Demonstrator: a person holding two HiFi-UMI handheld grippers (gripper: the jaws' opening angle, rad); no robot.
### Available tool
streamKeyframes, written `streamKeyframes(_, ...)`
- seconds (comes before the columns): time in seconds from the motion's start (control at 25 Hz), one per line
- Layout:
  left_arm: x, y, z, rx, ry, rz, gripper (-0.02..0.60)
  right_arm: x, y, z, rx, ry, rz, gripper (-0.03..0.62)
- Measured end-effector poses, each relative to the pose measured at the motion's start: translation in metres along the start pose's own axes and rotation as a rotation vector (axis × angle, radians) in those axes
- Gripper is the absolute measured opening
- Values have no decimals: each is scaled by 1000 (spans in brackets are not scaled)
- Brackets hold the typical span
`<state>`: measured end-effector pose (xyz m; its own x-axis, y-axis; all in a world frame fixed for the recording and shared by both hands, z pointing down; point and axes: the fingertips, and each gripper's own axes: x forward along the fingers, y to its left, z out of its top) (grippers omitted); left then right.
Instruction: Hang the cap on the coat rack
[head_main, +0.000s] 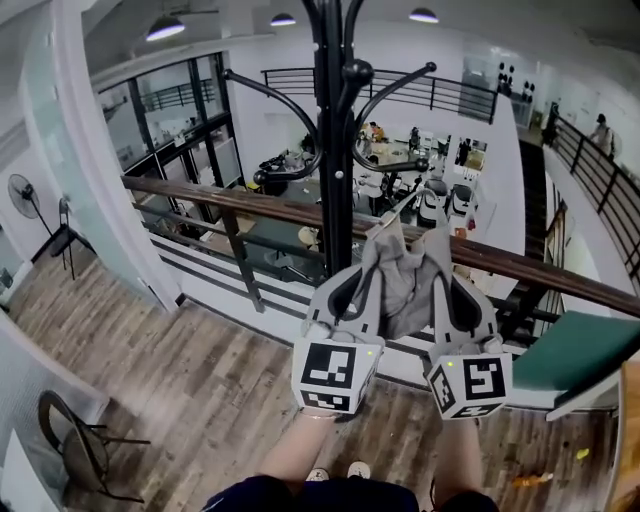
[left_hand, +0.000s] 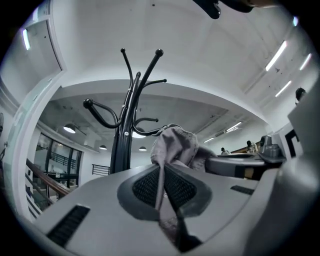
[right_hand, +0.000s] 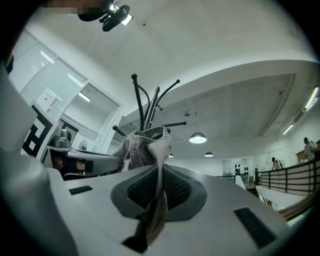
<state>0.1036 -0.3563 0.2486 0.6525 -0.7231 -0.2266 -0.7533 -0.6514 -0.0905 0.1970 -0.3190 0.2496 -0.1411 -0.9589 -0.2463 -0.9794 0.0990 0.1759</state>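
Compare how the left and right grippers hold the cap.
The grey left gripper pinches the left edge of the crumpled beige fabric cap; the grey right gripper pinches its right edge. The left gripper sits before the black metal coat rack pole; the right gripper is off to its right. Both are shut on the cap.

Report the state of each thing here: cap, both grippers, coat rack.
cap: crumpled, held up in front of the rack by both grippers, not on a hook
left gripper: shut on the cap's fabric
right gripper: shut on the cap's fabric
coat rack: upright, the hooks in view bare
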Motion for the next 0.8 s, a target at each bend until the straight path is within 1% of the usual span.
streamKeyframes(0.24, 19, 5, 26, 29, -63, 12, 25, 21, -15, 24, -27, -58, 12, 34)
streamKeyframes(0.4, 33, 8, 35, 39, -80, 20, 25, 36, -26, 29, -11, -68, 22, 34)
streamKeyframes(0.68, 52, 16, 25, 34, -58, 42, 25, 61, -35, 14, 10, -30, 46, 34)
streamKeyframes(0.8, 56, 24, 17, 26, -43, 57, 25, 71, -32, 6, 9, -10, 68, 34)
